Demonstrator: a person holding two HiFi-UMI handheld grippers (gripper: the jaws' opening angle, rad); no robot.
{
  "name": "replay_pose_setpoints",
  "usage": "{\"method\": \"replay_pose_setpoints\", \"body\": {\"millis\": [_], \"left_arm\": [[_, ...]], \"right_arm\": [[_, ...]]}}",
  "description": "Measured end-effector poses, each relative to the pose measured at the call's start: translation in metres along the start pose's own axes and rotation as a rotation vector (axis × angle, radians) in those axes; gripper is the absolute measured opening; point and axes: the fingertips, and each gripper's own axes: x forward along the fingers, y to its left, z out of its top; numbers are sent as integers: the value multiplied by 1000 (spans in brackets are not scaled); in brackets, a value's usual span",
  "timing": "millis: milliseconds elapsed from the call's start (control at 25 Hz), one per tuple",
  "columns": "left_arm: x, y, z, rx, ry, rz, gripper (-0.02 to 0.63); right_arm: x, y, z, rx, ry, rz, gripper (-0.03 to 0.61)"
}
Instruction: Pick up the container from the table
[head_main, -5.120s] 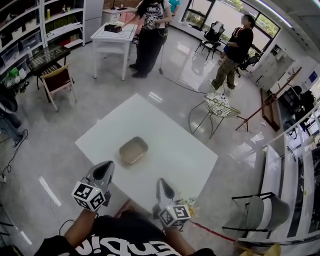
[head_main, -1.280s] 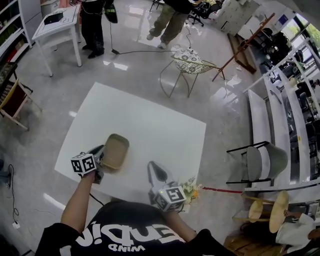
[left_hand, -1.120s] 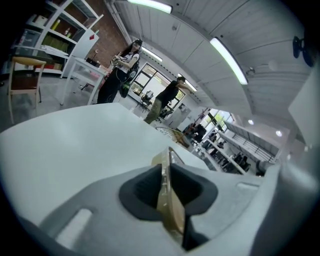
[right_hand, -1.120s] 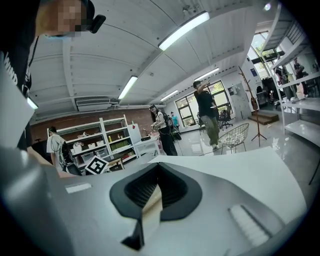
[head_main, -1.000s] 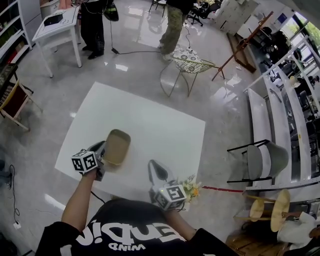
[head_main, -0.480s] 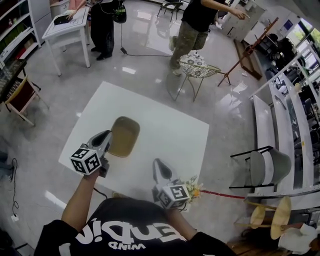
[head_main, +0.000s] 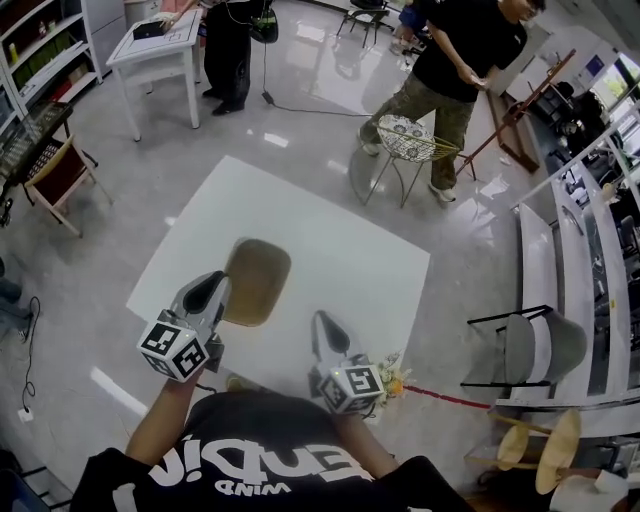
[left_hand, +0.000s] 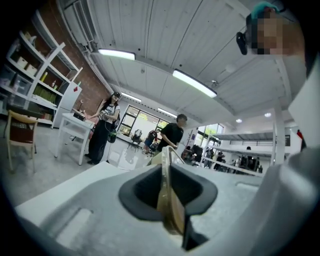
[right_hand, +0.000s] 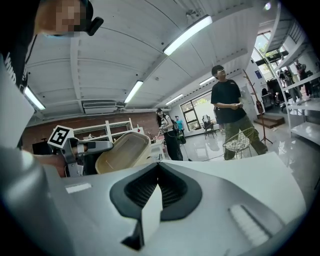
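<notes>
The tan oval container (head_main: 256, 280) hangs above the white table (head_main: 340, 250), clear of its top. My left gripper (head_main: 215, 292) is shut on its near rim. In the left gripper view that rim (left_hand: 167, 200) stands edge-on between the dark pads. The right gripper view shows the container (right_hand: 122, 152) tilted, its hollow turned sideways, with the left gripper (right_hand: 95, 146) on it. My right gripper (head_main: 327, 330) rests by the table's near edge, to the right of the container, shut with nothing in it (right_hand: 157, 180).
A person in a black shirt (head_main: 460, 60) stands by a wire chair (head_main: 410, 140) beyond the table's far right corner. A small white table (head_main: 160, 45) and a wooden chair (head_main: 60, 175) stand at the left. A grey chair (head_main: 530, 345) is at the right. Flowers (head_main: 390, 378) lie beside my right gripper.
My left gripper has risen with the container, which has left the table top and rolled somewhat. My right gripper has stayed put. The person in black has walked up to the wire chair.
</notes>
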Motion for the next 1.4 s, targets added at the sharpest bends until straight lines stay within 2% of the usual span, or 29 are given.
{"method": "replay_pose_setpoints", "body": {"millis": [240, 560, 880, 1200, 1400], "left_arm": [[-25, -11, -12, 41, -5, 48, 48], [-49, -33, -25, 35, -23, 131, 48], [-95, -49, -33, 28, -40, 215, 48], [-144, -63, -51, 8, -37, 232, 48], [-191, -70, -62, 16, -29, 218, 48]], "right_arm": [[-2, 7, 2, -6, -1, 27, 0], [-18, 11, 4, -15, 26, 104, 0], [-35, 33, -13, -18, 64, 182, 0], [-67, 51, -21, -16, 35, 155, 0], [-101, 85, -30, -24, -6, 122, 0]]}}
